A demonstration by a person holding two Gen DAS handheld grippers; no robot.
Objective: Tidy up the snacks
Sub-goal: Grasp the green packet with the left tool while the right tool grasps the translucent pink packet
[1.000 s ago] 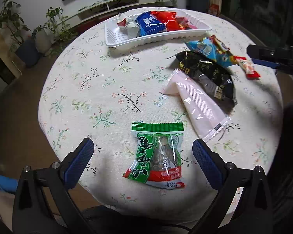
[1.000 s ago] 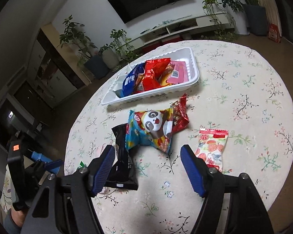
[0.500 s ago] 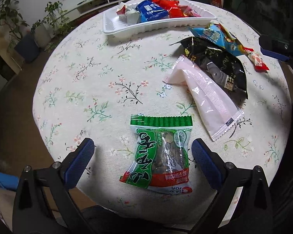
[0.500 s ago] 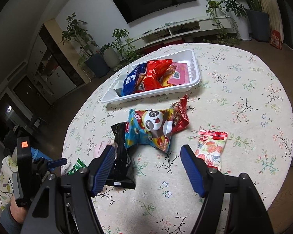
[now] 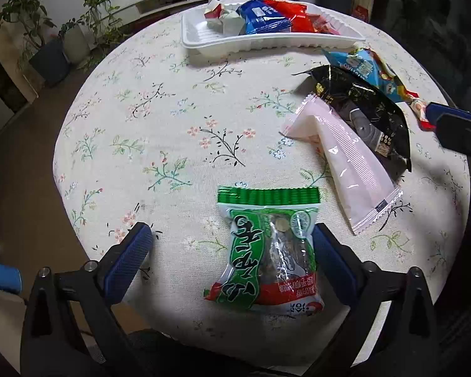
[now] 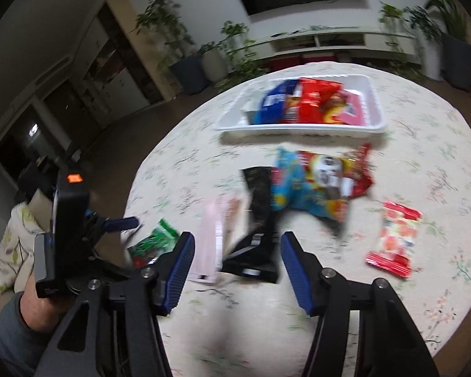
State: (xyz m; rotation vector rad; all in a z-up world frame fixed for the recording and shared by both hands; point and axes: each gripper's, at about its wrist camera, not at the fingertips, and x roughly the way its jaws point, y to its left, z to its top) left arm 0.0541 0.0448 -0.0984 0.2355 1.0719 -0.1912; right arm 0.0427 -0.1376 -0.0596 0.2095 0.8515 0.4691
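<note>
A green snack packet (image 5: 267, 248) lies on the flowered table near its front edge. My left gripper (image 5: 232, 245) is open, low over it, with the packet against the right finger (image 5: 329, 260). A pink packet (image 5: 345, 160), a black packet (image 5: 361, 110) and a blue panda packet (image 5: 364, 69) lie to the right. The white tray (image 5: 267, 42) at the far side holds several snacks. My right gripper (image 6: 235, 257) is open and empty above the black packet (image 6: 260, 220). A red-and-white packet (image 6: 395, 238) lies to its right.
The round table (image 5: 172, 119) has a flowered cloth; its left half is bare cloth. Potted plants, a TV shelf and cabinets stand beyond it. The right gripper's tip (image 5: 455, 125) shows at the right edge of the left wrist view. The right wrist view is blurred.
My left gripper has moved forward and down, so the green packet now sits between its fingers. My right gripper has swung left toward the black and pink packets.
</note>
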